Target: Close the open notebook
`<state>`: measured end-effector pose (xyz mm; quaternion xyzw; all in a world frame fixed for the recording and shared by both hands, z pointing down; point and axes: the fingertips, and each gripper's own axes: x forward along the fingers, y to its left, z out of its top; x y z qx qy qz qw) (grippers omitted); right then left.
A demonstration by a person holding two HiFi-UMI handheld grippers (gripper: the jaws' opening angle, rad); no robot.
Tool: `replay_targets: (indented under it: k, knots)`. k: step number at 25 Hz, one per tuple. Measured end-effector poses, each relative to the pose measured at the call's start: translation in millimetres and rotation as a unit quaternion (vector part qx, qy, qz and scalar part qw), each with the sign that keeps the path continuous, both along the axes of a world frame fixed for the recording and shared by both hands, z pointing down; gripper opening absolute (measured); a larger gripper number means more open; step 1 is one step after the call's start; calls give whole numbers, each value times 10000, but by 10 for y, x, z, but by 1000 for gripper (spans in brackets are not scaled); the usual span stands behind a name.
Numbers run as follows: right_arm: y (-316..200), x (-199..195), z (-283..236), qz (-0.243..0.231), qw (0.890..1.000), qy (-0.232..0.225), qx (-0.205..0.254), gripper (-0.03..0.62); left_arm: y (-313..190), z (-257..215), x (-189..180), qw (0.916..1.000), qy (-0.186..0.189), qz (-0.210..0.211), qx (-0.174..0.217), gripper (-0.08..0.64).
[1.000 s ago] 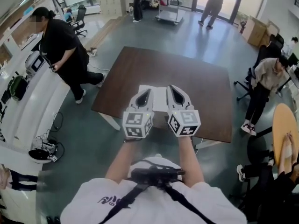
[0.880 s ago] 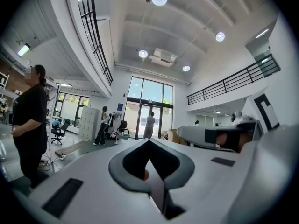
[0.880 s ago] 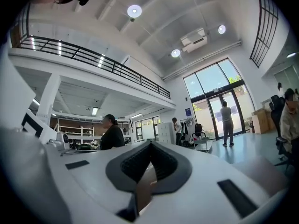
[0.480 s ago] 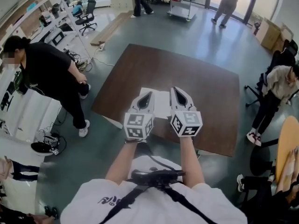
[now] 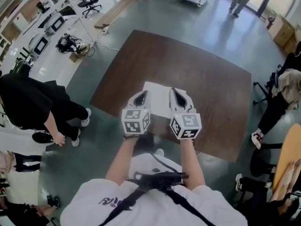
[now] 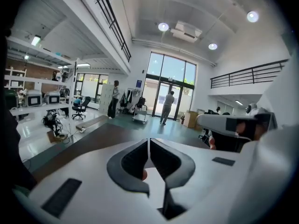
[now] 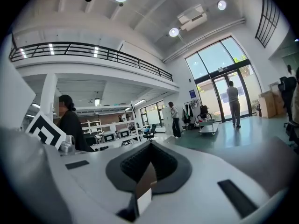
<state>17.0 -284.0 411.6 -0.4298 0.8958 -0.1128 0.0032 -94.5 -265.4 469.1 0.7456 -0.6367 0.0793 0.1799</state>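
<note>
An open white notebook (image 5: 157, 94) lies flat near the front edge of a dark brown table (image 5: 207, 79). Both grippers hover side by side over its near half and hide part of the pages. My left gripper (image 5: 142, 94) is over the left page and my right gripper (image 5: 175, 92) over the right page. Each has its jaws pressed together with nothing held. In the left gripper view the left gripper (image 6: 148, 142) is shut, and in the right gripper view the right gripper (image 7: 149, 146) is shut. Whether either touches the paper cannot be told.
A person in black (image 5: 33, 102) stands on the floor left of the table. Another person sits on an office chair (image 5: 287, 86) at the right. A round wooden table (image 5: 289, 149) is at the right edge. Desks with equipment (image 5: 44, 39) line the far left.
Both grippers have sunk and moved over the notebook's near half, still shut. The person in black has walked toward the lower left. The view now looks more steeply down on the table.
</note>
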Motion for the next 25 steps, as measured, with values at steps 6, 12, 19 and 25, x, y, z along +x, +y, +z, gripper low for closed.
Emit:
replay_targets:
  k: [6,12,19,25]
  knots:
    - [-217,-26,479,27,9989,62,-466,2,-113,595,-262,9979,121,-149,-613,9]
    - [-340,-199,878,-74,9964,138,-831,2,-91,1265,-567,9908,184,-191,-1326,9]
    - [-388,-412,1306,-165,9920,266,-1222,2,-12,1827,-783,9803,588,-34,-1887,11]
    - [-419,-567,1537,-192,9886,387,-1441,2,137,2335,-737,9630,905,368,-2510,134]
